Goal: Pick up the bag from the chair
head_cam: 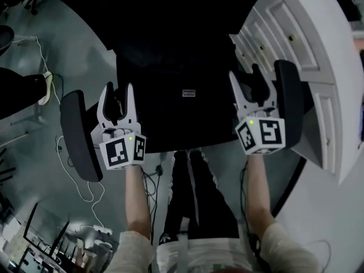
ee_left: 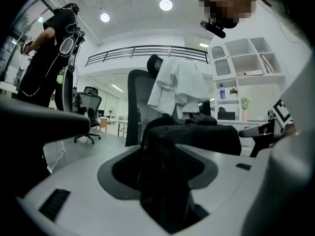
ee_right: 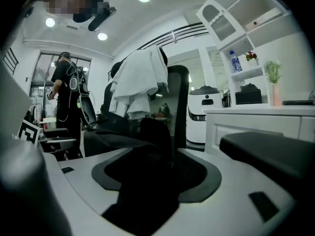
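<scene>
Plainly this is the approach step: nothing is lifted yet. Nearest, at 6 o'clock in the head view, the person's forearms [head_cam: 138, 201] reach out to the two tools. The left gripper [head_cam: 119, 94] sits at 8 o'clock, just inside the left armrest [head_cam: 79, 134]. Its fingers [head_cam: 130, 98] stand apart, with only dark cloth in line beyond the gap. The right gripper [head_cam: 246, 87] sits at 3 o'clock, just inside the right armrest [head_cam: 289, 104]. Its fingers [head_cam: 236, 92] are likewise apart and clamped on nothing.

Between the two grippers lies the black bag [head_cam: 176, 67], filling the seat of the chair [ee_left: 134, 107] from the centre up toward 12 o'clock. It is slumped, and black on black makes its edges hard to trace. Each gripper view shows the bag's side rising just ahead of the gap; whether any finger touches it I cannot tell.

Farther off, a white garment [ee_left: 177, 85] hangs over the chair back at 12 o'clock and a white cabinet [head_cam: 296, 38] stands at 2 o'clock. Another person [ee_left: 51, 48] stands well back, at 10 o'clock in the left gripper view.

The next move, I judge, calls for both grippers to push in until a fold or edge of the bag sits between the fingers on each side. They should then close together and rise evenly, since soft cloth may slip out of a shallow pinch.

As for writing, a small pale label [head_cam: 189, 92] sits at the bag's centre, too small to read. The bottle [ee_right: 236, 62] on the shelf [ee_right: 246, 73] shows no legible print.
</scene>
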Demonstrator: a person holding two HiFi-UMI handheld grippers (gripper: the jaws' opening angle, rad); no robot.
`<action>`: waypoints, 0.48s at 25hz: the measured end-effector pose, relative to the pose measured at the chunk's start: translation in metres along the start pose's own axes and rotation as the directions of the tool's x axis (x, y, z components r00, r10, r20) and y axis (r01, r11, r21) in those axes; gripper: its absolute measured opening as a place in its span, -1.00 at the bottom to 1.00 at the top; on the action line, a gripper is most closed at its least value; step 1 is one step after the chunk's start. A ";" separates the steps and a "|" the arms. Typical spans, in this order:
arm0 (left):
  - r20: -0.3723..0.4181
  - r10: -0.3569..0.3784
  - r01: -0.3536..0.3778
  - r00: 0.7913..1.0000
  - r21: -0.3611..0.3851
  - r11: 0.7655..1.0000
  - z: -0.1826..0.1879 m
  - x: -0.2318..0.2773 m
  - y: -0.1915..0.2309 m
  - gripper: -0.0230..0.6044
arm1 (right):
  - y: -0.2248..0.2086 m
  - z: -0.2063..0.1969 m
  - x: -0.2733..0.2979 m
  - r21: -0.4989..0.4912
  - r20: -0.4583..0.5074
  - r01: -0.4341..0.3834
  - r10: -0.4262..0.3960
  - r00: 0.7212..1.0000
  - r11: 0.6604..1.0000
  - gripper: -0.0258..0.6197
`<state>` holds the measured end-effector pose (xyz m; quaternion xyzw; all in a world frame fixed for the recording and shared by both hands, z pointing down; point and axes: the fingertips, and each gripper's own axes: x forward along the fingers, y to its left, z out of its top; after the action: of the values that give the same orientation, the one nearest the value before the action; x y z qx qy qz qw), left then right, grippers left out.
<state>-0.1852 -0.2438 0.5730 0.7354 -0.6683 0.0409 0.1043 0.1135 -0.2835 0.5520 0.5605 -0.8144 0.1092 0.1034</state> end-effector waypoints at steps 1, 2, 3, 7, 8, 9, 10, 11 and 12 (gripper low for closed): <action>-0.011 0.000 0.000 1.000 -0.001 1.000 -0.008 0.001 0.001 -0.28 | -0.001 -0.010 0.000 0.000 -0.013 0.005 -0.005 1.000 1.000 -0.09; -0.022 -0.001 0.001 1.000 0.000 1.000 -0.014 0.001 0.001 -0.28 | -0.001 -0.019 0.000 0.003 -0.026 0.009 -0.009 1.000 1.000 -0.09; -0.033 -0.003 0.003 0.999 0.001 1.000 -0.019 0.000 0.001 -0.28 | 0.000 -0.027 0.000 0.007 -0.037 0.012 -0.012 0.999 1.000 -0.09; -0.070 -0.012 0.012 0.998 0.005 1.000 -0.035 0.000 0.001 -0.28 | 0.003 -0.048 -0.002 0.007 -0.075 0.018 -0.017 0.997 1.000 -0.09; -0.078 -0.016 0.017 0.997 0.006 1.000 -0.039 0.002 0.001 -0.28 | 0.003 -0.052 -0.002 0.004 -0.083 0.018 -0.017 0.996 1.000 -0.09; -0.087 -0.021 0.022 0.996 0.008 1.000 -0.042 0.004 0.002 -0.28 | 0.003 -0.055 -0.001 0.001 -0.090 0.016 -0.016 0.996 1.000 -0.09; -0.095 -0.025 0.026 0.995 0.009 1.000 -0.045 0.007 0.003 -0.28 | 0.003 -0.059 0.001 -0.002 -0.098 0.012 -0.012 0.995 1.000 -0.08; -0.102 -0.028 0.029 0.994 0.011 1.000 -0.048 0.012 0.005 -0.28 | 0.002 -0.061 0.005 -0.007 -0.104 0.007 -0.008 0.995 1.000 -0.09; -0.107 -0.032 0.033 0.994 0.014 0.999 -0.051 0.017 0.008 -0.28 | 0.001 -0.063 0.009 -0.013 -0.109 0.002 -0.004 0.994 1.000 -0.09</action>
<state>-0.1873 -0.2503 0.6268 0.7437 -0.6494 0.0839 0.1347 0.1126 -0.2725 0.6151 0.5541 -0.8074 0.1342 0.1517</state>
